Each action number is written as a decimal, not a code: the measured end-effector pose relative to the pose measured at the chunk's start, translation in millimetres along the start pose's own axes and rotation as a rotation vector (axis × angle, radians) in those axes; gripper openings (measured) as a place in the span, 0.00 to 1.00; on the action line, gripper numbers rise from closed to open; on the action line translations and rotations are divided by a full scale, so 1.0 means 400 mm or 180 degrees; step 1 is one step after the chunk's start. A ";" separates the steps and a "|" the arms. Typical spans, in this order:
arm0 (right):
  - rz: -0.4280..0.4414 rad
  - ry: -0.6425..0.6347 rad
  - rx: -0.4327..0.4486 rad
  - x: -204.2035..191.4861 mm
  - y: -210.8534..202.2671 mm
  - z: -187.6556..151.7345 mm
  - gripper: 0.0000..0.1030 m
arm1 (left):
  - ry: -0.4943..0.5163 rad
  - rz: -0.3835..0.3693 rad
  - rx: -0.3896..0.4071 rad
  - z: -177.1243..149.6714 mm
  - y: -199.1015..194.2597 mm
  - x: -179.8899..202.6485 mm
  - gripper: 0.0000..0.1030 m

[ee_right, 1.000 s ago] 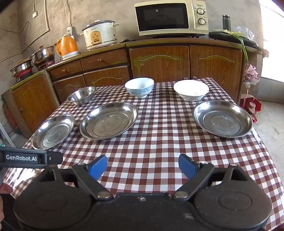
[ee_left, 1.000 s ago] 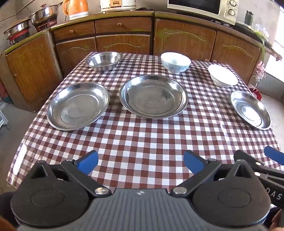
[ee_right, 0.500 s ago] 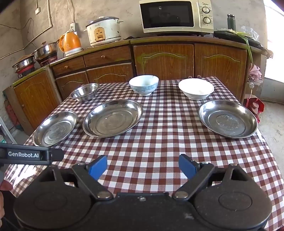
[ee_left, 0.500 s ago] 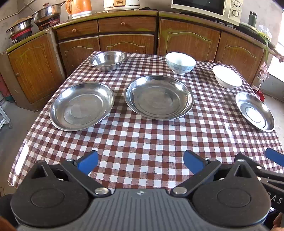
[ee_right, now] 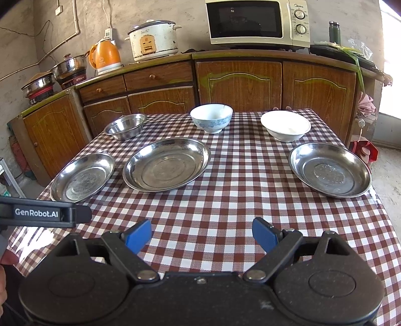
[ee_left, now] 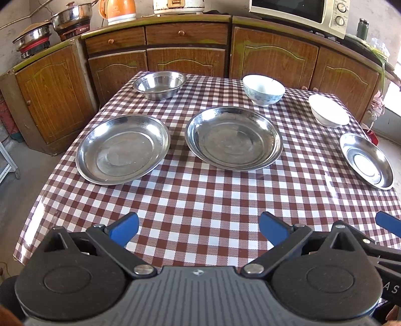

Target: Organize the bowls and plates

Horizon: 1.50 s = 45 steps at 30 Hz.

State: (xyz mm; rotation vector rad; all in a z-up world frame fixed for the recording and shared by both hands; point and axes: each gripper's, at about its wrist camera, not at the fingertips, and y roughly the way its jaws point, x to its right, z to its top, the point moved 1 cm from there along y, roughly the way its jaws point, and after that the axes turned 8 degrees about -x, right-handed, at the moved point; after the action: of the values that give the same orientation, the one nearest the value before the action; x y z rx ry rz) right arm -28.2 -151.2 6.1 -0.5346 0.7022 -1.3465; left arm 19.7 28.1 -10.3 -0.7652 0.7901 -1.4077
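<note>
A: Nearest first: what are the claws doing?

B: The left claw (ee_left: 198,229) hangs over the near edge of the checked counter (ee_left: 213,198), jaws spread wide, gripping nothing. The right claw (ee_right: 201,234) is the same: wide apart, empty, above the near edge.

A: Then the plates?

B: Mid-counter, toward the left edge, a steel plate (ee_left: 122,148); just beside it, apart, the bigger centre plate (ee_left: 234,138). A third steel plate (ee_right: 329,173) lies by the right edge, well apart from both.

A: And the far edge?

B: Three bowls in a row: a steel bowl (ee_left: 160,84) near the far left corner, a blue-patterned bowl (ee_right: 211,120) in the middle, a white bowl (ee_right: 285,125) toward the far right corner. None touch.

A: Do the views differ?

B: The right wrist view shows the right-edge plate whole and the microwave (ee_right: 258,22) and rice cooker (ee_right: 153,40) on the cabinets behind; the left wrist view crops those and squeezes that plate against the frame, but shows the left plate fuller
</note>
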 end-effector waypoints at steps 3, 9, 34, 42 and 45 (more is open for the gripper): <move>0.0007 -0.0025 -0.0010 -0.008 0.004 0.000 1.00 | -0.0020 0.0002 -0.0009 0.002 0.002 -0.007 1.00; 0.0035 -0.0056 -0.0015 -0.027 0.011 0.003 1.00 | -0.0058 0.0031 -0.0002 0.004 0.004 -0.023 1.00; 0.0098 -0.0196 -0.0076 -0.093 0.046 0.025 1.00 | -0.0216 0.0070 -0.0008 0.008 0.017 -0.084 1.00; 0.0134 -0.0287 -0.0075 -0.129 0.061 0.039 1.00 | -0.0294 0.0103 -0.0002 0.012 0.022 -0.114 1.00; 0.0151 -0.0324 -0.0077 -0.145 0.069 0.044 1.00 | -0.0327 0.0111 -0.0005 0.014 0.024 -0.126 1.00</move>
State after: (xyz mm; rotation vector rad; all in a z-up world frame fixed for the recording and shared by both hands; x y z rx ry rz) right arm -1.0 -90.4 7.0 -0.5983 0.6446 -1.2590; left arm 28.9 78.7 -14.3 -0.8147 0.7218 -1.3260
